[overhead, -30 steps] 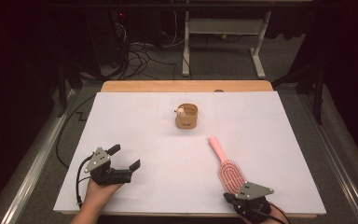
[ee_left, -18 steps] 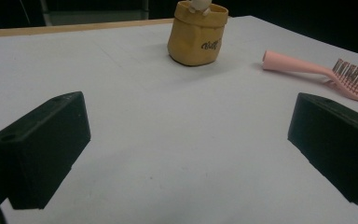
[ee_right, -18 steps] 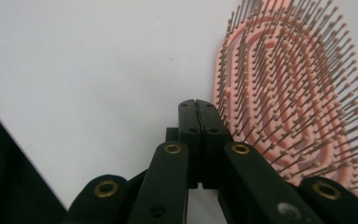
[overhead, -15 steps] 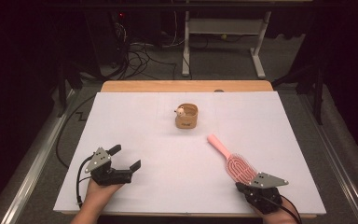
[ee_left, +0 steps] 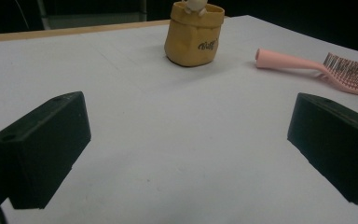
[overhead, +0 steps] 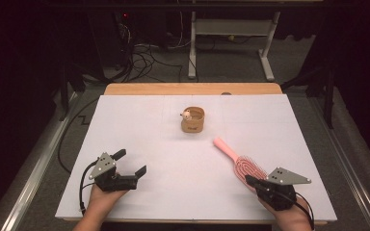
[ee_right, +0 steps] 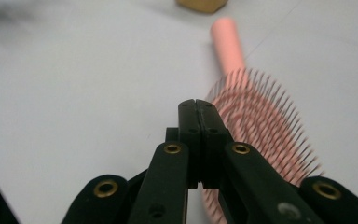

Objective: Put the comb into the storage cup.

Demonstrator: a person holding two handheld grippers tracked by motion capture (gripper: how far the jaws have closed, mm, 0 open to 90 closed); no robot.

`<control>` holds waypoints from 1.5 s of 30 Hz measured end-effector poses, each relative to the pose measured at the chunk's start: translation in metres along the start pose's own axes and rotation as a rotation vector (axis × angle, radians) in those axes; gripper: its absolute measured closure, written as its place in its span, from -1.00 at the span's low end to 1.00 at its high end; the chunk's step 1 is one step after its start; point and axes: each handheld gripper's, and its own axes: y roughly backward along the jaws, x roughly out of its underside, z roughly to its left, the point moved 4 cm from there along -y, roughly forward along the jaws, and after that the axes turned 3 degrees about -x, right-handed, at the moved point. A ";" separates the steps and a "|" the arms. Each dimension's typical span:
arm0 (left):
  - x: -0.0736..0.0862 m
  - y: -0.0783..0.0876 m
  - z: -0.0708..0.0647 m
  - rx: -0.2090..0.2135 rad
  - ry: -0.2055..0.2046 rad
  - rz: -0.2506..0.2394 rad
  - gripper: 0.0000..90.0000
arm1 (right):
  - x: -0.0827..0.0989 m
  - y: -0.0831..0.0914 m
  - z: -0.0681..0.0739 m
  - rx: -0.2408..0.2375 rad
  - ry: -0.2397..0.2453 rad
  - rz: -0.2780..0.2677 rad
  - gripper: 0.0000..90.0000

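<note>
A pink hairbrush (overhead: 238, 162) lies bristles up on the white table, its handle pointing toward the table's middle. My right gripper (overhead: 250, 181) is shut, jaws pressed together with nothing between them, its tips over the near edge of the brush head (ee_right: 256, 112). In the left gripper view the hairbrush (ee_left: 326, 67) lies off to the right. My left gripper (overhead: 130, 162) rests at the near left with its jaws wide apart over bare table. A small tan pouch (overhead: 193, 120) with a little figure inside stands at the table's middle; it stands ahead as the pouch (ee_left: 194, 35) in the left gripper view.
The white sheet (overhead: 149, 125) covers the table, with a wooden strip (overhead: 192, 89) along the far edge. Metal rails (overhead: 38, 168) run along both sides. Cables and a stand sit on the dark floor beyond.
My right gripper has moved to the right and a little toward the far side, staying at the brush head. The brush has shifted and turned slightly. The left gripper has stayed still.
</note>
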 end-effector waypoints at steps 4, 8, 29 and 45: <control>0.000 0.000 0.001 -0.002 0.002 0.004 -0.98 | -0.017 -0.001 -0.014 0.013 -0.032 -0.051 1.00; 0.001 -0.001 0.000 0.010 0.003 0.013 -0.98 | -0.017 -0.004 -0.025 0.050 -0.047 -0.089 1.00; 0.000 0.001 -0.001 0.004 -0.004 0.007 -0.98 | 0.003 0.010 -0.043 0.045 -0.151 -0.189 -0.73; 0.001 -0.002 -0.003 0.005 -0.024 0.015 -1.00 | -0.006 0.013 -0.040 0.102 -0.139 -0.195 -0.99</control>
